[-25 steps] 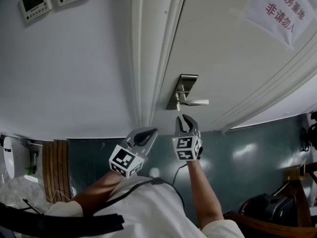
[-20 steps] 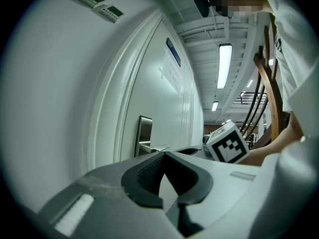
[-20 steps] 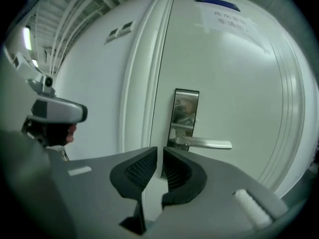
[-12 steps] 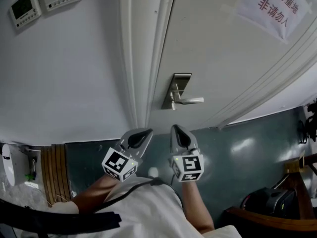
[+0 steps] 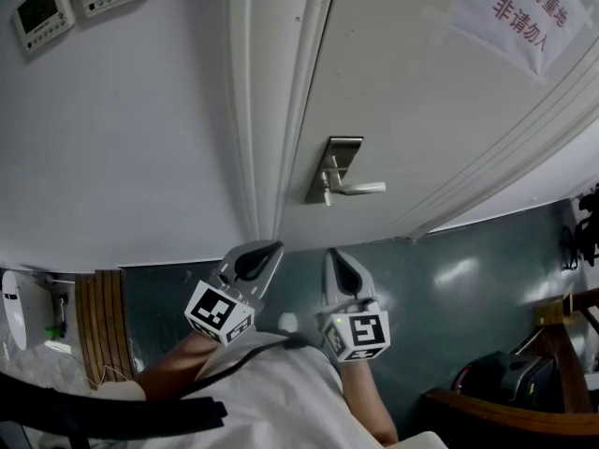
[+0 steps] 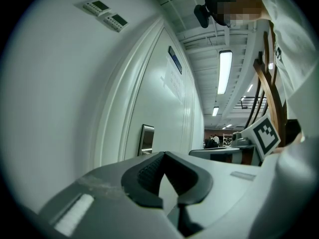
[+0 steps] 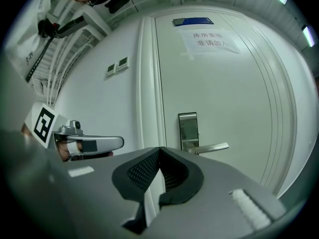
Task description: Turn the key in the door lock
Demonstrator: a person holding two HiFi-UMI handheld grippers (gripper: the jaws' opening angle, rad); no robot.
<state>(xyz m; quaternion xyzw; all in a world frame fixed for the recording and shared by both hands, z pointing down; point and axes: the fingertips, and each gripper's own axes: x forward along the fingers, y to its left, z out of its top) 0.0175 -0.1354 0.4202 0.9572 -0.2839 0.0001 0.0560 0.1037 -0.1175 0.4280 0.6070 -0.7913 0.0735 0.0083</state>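
Note:
A steel lock plate [image 5: 343, 152] with a lever handle [image 5: 366, 188] sits on the white door, and shows again in the right gripper view as lock plate [image 7: 188, 125] and lever [image 7: 215, 146]. A small stub [image 5: 327, 197] sticks out under the lever; I cannot tell whether it is a key. My right gripper [image 5: 336, 254] hangs well short of the lock. Its jaws have just been closing and stand shut with nothing between them [image 7: 159, 150]. My left gripper [image 5: 270, 247] is beside it, near the door frame, also shut and empty [image 6: 162, 154].
Two wall control panels [image 5: 42, 3] hang left of the white door frame [image 5: 271, 110]. A paper sign [image 5: 529, 12] is taped high on the door. A wooden chair [image 5: 510, 421] stands at the lower right on the teal floor [image 5: 449, 279].
My right gripper has drawn back from just under the lock, rolled so its marker cube faces differently, and its jaws have closed. The left gripper has hardly moved.

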